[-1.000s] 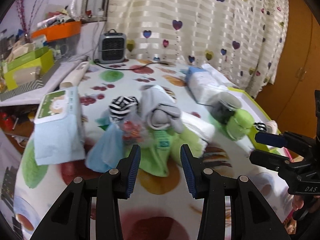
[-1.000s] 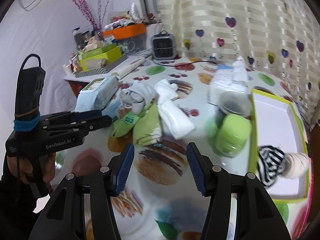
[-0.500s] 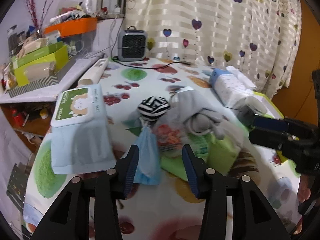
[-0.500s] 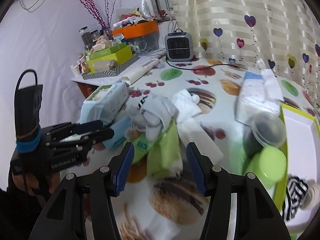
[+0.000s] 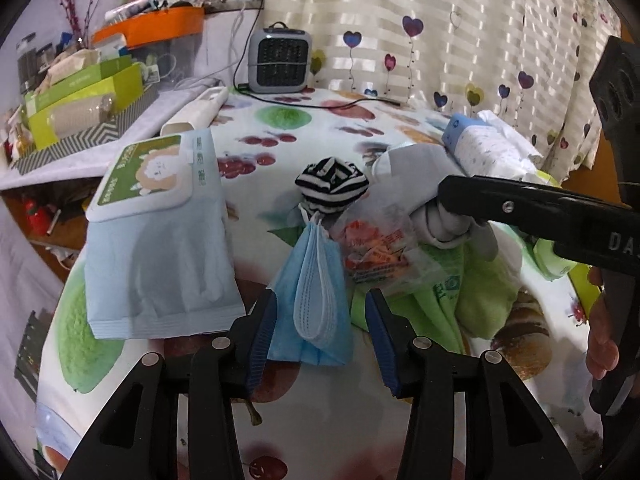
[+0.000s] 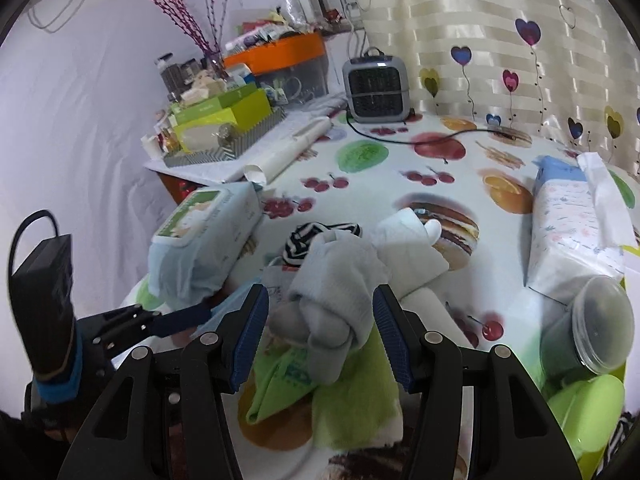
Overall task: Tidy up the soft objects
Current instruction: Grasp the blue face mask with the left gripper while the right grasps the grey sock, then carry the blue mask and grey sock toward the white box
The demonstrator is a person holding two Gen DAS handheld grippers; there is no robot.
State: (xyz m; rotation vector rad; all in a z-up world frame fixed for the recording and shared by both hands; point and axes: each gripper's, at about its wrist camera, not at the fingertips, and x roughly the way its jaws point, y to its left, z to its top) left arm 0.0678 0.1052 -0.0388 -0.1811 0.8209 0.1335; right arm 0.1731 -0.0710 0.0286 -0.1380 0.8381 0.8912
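both grippers, left (image 5: 318, 330) and right (image 6: 316, 330), fingers spread apart.

Before my jaws: table (image 5: 312, 120) under a fruit-print cloth. Directly on it lie a wet-wipes pack (image 5: 160, 236), blue face mask (image 5: 316, 300), striped sock ball (image 5: 332, 186), green towels (image 6: 352, 408), white rolled cloth (image 6: 416, 256), tissue pack (image 6: 568, 232), grey heater (image 5: 279, 60) at the far edge.

Wipes pack (image 5: 160, 240) and jar (image 6: 592, 328) apparently flank pile.
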